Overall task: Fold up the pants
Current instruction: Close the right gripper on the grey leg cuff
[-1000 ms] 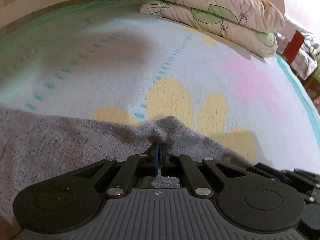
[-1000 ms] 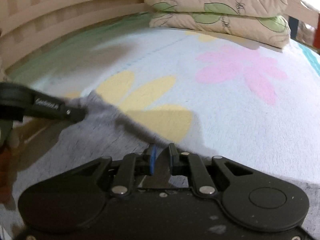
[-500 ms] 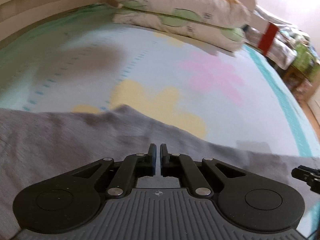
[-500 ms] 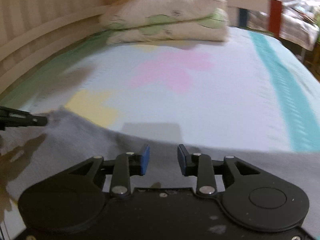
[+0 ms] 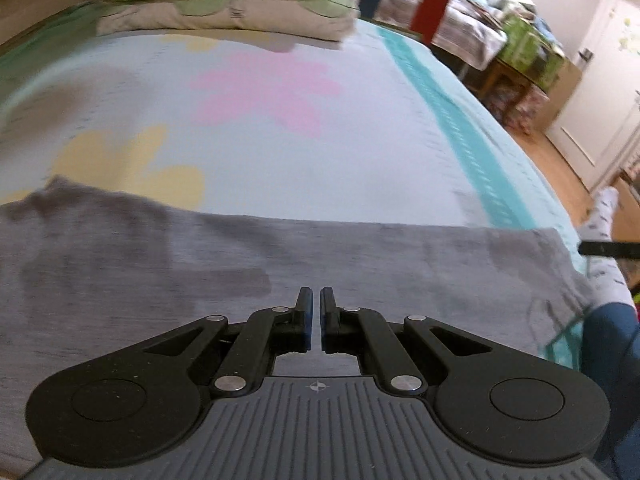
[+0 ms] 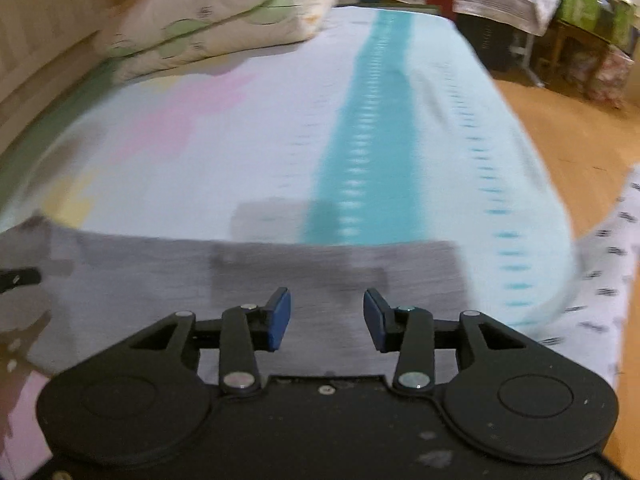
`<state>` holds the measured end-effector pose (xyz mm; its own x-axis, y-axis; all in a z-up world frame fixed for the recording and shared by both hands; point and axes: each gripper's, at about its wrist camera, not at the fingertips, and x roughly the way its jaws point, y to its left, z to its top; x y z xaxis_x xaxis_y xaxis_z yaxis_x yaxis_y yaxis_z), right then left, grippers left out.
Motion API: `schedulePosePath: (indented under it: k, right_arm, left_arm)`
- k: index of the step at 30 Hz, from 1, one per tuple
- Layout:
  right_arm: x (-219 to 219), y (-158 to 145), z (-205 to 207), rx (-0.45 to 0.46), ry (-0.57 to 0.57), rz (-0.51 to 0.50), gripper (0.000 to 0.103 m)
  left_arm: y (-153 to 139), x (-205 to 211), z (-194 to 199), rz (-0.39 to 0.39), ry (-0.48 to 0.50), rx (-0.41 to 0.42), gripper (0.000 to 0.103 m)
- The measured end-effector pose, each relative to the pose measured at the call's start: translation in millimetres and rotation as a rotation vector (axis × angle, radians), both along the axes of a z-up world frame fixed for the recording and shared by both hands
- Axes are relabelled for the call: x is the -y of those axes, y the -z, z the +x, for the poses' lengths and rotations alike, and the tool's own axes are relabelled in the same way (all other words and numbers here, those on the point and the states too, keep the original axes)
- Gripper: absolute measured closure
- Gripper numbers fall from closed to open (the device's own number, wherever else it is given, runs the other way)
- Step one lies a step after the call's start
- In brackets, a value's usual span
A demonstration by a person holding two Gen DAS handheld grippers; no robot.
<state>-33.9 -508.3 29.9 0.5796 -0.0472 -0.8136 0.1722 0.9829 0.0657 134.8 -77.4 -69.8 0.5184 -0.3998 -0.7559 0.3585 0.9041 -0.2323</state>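
Note:
The grey pants (image 5: pixel 280 248) lie spread flat across the near part of the bed, and their right end stops close to the teal stripe (image 6: pixel 360 152). My left gripper (image 5: pixel 316 296) hovers over the middle of the cloth, shut, with nothing between its pads. Above the right part of the pants (image 6: pixel 280 280), my right gripper (image 6: pixel 327 300) has its jaws opening and empty. Its tip (image 5: pixel 608 249) shows at the right edge of the left wrist view. The left gripper's tip (image 6: pixel 20 278) shows at the left edge of the right wrist view.
Two stacked leaf-print pillows (image 5: pixel 224 8) lie at the head of the bed. The flowered sheet (image 5: pixel 260 92) stretches beyond the pants. The bed's edge drops to a wooden floor (image 6: pixel 580 128) on the right. A person's patterned leg (image 5: pixel 600 216) stands beside that edge.
Both grippers have swept to the right over the pants. The left one let go of the bunched cloth it pinched. The right jaws have spread wider, and the pants now lie flat.

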Motion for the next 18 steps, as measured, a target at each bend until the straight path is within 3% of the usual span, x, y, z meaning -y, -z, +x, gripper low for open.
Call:
schedulePosePath:
  k: [4, 9, 18]
  right_arm:
    - [48.1, 9.9, 11.8, -0.040, 0.041, 0.033, 0.055]
    - [91.8, 34.4, 27.7, -0.125, 0.077, 0.159, 0.052]
    - [108.7, 62.7, 35.4, -0.198, 0.053, 0.225, 0.047]
  left_arm:
    - [-0.1, 27.7, -4.2, 0.006, 0.046, -0.001, 0.099]
    - [4.4, 54.0, -7.5, 0.012, 0.090, -0.015, 0.099]
    - [12.2, 77.8, -14.9, 0.025, 0.152, -0.031, 0.099]
